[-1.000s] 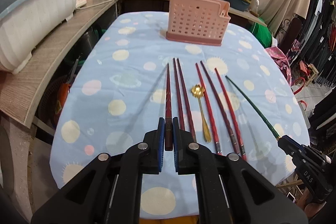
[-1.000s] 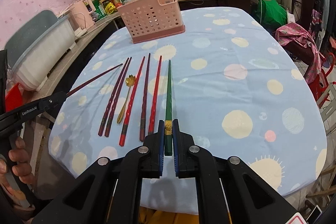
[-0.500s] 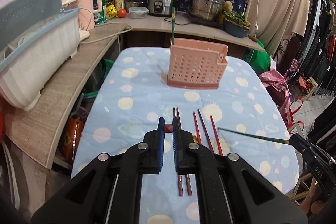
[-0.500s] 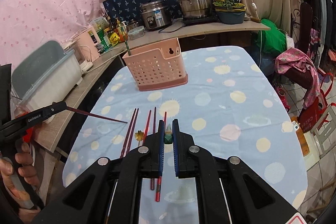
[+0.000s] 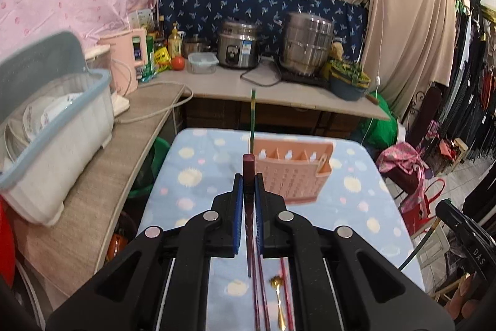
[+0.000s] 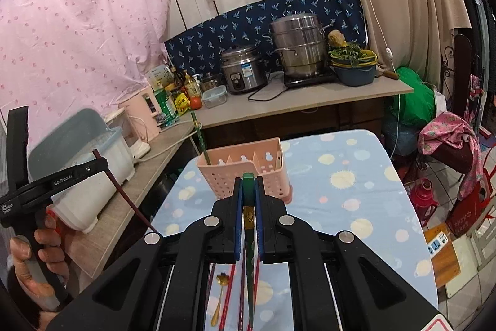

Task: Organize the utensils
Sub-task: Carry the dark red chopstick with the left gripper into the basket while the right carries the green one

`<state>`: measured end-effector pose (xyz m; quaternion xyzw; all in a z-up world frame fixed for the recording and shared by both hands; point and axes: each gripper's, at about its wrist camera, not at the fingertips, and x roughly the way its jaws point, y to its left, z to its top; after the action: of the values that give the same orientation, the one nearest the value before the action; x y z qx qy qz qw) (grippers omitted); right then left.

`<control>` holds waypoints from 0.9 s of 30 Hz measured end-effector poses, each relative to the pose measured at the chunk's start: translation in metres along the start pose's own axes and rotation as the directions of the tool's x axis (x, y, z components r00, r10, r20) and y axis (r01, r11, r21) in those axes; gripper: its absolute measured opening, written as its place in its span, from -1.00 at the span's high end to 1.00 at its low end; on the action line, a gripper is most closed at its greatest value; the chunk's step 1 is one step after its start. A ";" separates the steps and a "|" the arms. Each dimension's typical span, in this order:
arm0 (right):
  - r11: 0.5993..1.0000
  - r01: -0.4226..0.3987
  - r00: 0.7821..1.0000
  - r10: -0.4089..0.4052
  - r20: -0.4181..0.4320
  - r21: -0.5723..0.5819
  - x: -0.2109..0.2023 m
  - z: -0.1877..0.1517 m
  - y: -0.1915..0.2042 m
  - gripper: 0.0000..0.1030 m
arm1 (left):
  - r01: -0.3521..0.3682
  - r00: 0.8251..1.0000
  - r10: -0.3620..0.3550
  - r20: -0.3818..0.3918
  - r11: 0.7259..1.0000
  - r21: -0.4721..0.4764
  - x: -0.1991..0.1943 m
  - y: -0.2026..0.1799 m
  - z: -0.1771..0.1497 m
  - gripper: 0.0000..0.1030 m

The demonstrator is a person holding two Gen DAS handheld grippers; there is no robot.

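Left gripper (image 5: 249,186) pinching a dark red chopstick (image 5: 249,172), right gripper (image 6: 248,188) pinching a green chopstick (image 6: 248,197), pink utensil basket (image 5: 296,172) at 12 o'clock of both

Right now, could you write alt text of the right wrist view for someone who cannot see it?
The right gripper is shut on a dark green chopstick, held above a blue spotted tablecloth before a pink perforated plastic utensil basket with one green chopstick standing in it. At left, a hand holds the left gripper clamping a dark red chopstick.
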<state>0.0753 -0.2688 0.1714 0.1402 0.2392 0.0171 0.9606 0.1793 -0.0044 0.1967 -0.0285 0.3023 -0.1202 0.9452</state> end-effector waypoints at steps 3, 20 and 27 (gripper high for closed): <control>1.000 -0.010 0.999 0.010 0.039 -0.010 0.005 0.022 0.006 0.86 | 0.006 0.999 -0.005 0.038 1.000 -0.004 0.000 -0.003 0.025 0.86; 0.999 -0.029 0.980 0.033 0.198 -0.022 0.084 0.147 0.034 0.86 | -0.001 0.979 0.004 0.205 1.000 -0.015 0.035 -0.025 0.139 0.86; 1.000 -0.015 0.986 0.018 0.165 -0.019 0.135 0.153 0.032 0.86 | -0.001 0.984 0.004 0.176 1.000 -0.014 0.084 -0.027 0.140 0.86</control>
<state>0.2668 -0.2641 0.2482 0.1347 0.1576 0.0157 0.9782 0.3203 -0.0540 0.2671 -0.0451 0.2184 -0.1139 0.9681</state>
